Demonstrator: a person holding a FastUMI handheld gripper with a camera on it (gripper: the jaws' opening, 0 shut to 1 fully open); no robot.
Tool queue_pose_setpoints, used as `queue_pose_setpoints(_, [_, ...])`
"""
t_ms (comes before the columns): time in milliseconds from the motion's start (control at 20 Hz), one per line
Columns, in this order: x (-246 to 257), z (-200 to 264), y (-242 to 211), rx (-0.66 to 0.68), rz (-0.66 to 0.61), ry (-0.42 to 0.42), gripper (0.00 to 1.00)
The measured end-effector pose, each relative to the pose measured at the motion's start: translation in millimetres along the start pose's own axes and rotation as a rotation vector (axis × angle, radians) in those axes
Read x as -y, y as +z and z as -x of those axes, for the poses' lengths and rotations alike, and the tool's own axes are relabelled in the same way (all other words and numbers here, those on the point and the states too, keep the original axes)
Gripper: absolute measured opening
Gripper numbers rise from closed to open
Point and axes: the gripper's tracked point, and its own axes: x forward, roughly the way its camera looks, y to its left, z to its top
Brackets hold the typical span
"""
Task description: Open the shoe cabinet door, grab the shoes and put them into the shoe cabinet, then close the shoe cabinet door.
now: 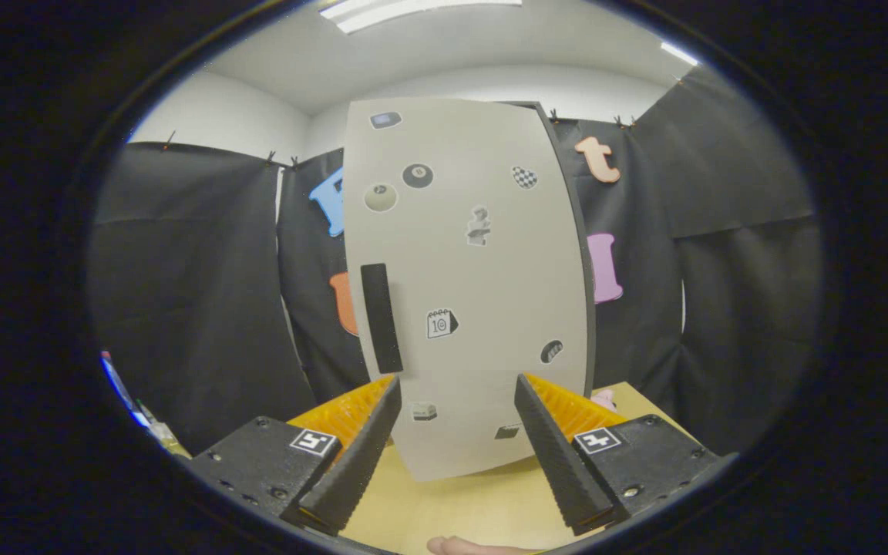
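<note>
A tall pale shoe cabinet (475,270) stands on the wooden table (459,509), straight ahead of me. Its door is shut and carries several small stickers. A dark vertical handle (381,317) sits near the door's left edge, just above and beyond my left finger (359,455). My gripper (455,447) is open, its fingers spread wide with nothing between them, pointing at the lower part of the door. A bit of something pink (604,398) peeks out at the cabinet's lower right, beyond the right finger; whether it is a shoe I cannot tell.
Black cloth walls close in behind and on both sides of the cabinet. A fingertip of a person's hand (459,546) shows at the table's near edge. Some coloured items (124,393) lie low at the far left.
</note>
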Motion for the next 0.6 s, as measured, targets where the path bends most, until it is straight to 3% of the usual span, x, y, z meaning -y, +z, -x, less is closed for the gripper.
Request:
queue_pose_setpoints(400, [7.6, 75.6, -19.8, 0.02, -0.043, -0.039, 0.97])
queue_pose_setpoints(600, [25.5, 96.3, -4.7, 0.093, -0.044, -0.102, 0.97])
